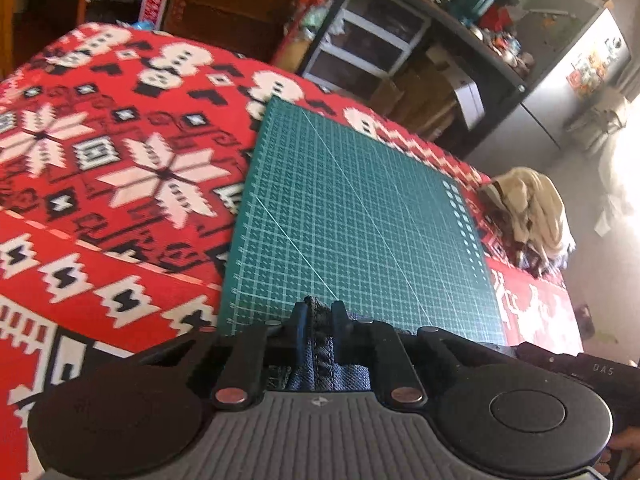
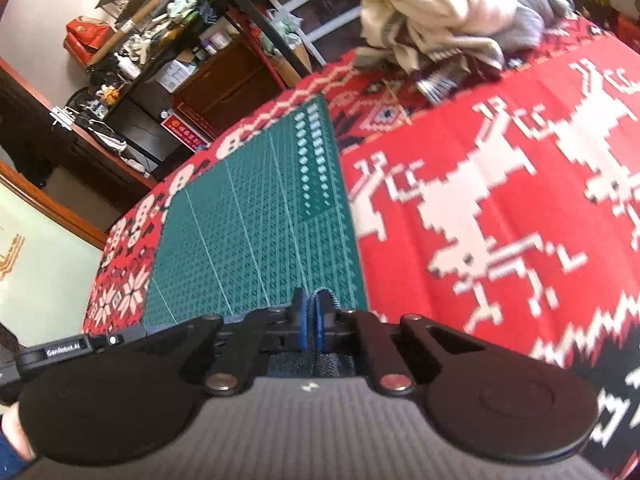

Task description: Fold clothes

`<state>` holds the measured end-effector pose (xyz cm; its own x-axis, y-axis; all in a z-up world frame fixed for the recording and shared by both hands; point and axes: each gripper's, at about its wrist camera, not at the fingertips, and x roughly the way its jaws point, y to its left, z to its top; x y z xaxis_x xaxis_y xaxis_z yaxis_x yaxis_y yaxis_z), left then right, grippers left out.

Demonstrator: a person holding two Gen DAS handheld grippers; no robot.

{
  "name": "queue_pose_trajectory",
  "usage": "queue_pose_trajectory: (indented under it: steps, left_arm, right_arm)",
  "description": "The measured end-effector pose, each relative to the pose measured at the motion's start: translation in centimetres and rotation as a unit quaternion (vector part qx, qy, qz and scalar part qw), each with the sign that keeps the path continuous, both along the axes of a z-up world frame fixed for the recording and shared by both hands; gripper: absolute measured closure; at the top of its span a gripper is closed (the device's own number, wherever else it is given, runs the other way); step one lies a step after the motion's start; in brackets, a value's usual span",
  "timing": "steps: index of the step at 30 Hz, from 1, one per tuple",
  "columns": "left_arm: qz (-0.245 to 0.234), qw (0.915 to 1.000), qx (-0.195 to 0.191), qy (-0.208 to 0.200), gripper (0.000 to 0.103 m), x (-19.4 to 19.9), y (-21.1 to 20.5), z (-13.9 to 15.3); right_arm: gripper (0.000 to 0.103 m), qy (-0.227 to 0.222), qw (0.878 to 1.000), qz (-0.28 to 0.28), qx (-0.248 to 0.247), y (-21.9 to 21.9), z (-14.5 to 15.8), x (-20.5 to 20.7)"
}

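Denim garment sits pinched in both of your claws. Your left claw has its 2 black fingers drawn narrow, with a stitched seam of the blue denim clamped between them; the fabric's edge pokes up just past the fingertips and more of it bunches back toward the claw body. Your right claw is likewise nearly shut, gripping a thin folded edge of the same denim; a rounded loop of fabric shows above the tips and blue pads are visible on the inner faces of the fingers.

Both claws hang over the near edge of the green cutting mat, which lies flat on the red patterned blanket. Whether the denim touches the mat you cannot tell from these views, since the claw bodies hide what hangs below.

In the right wrist view, the mat runs away from the claw, with the blanket's white reindeer pattern to its right. A heap of cream and grey clothes rests on the blanket's far corner, well apart from the claws; the left wrist view shows the same heap beyond the mat's right edge. A bit of your hand shows at the lower left of the right view.
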<state>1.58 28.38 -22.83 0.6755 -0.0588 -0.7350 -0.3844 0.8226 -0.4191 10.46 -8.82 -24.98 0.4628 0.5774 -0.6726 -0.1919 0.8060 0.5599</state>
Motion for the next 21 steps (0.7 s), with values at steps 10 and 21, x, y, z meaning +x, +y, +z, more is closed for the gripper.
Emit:
queue_pose_trajectory:
  steps: [10, 21]
  left_arm:
    - [0.039, 0.9989, 0.025, 0.002, 0.092, -0.1, 1.2, 0.1]
    - [0.038, 0.9981, 0.044, -0.018, 0.092, -2.2, 2.4, 3.0]
  right_arm:
    - [0.103, -0.01, 0.999, 0.024, -0.031, 3.8, -0.2, 5.0]
    - [0.096, -0.091, 0.988, 0.061, -0.107, 3.7, 3.9, 2.9]
